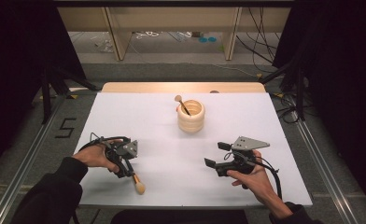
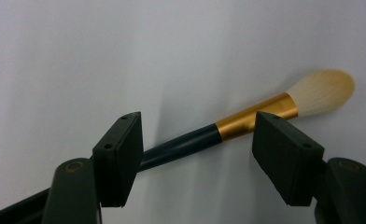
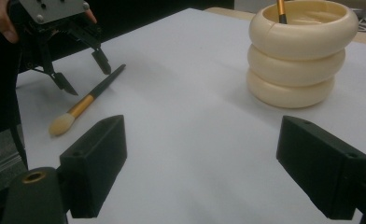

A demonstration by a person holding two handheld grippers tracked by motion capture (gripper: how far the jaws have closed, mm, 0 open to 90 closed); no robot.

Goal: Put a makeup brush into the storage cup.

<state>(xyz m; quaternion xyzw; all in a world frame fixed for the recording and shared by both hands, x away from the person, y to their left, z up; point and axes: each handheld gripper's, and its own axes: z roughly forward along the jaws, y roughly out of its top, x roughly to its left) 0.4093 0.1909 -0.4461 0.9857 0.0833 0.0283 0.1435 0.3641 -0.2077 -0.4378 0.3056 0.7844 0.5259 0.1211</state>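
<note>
Brush [image 2: 246,122] flat on table [image 1: 162,126], lower left; left gripper [image 2: 197,154] wide, straddling handle. Centre on dark handle, then close. Right gripper [image 3: 200,172] wide, empty.

I see a makeup brush [image 1: 135,181] lying flat on the white table [image 1: 162,126]. It has a dark handle, a gold band and a soft cream tip. It lies well apart from the cream cup [image 1: 190,115], nearer to me and to my left. The cup looks like three fat rings stacked up. Another brush [image 1: 181,103] stands tilted inside the cup.
</note>
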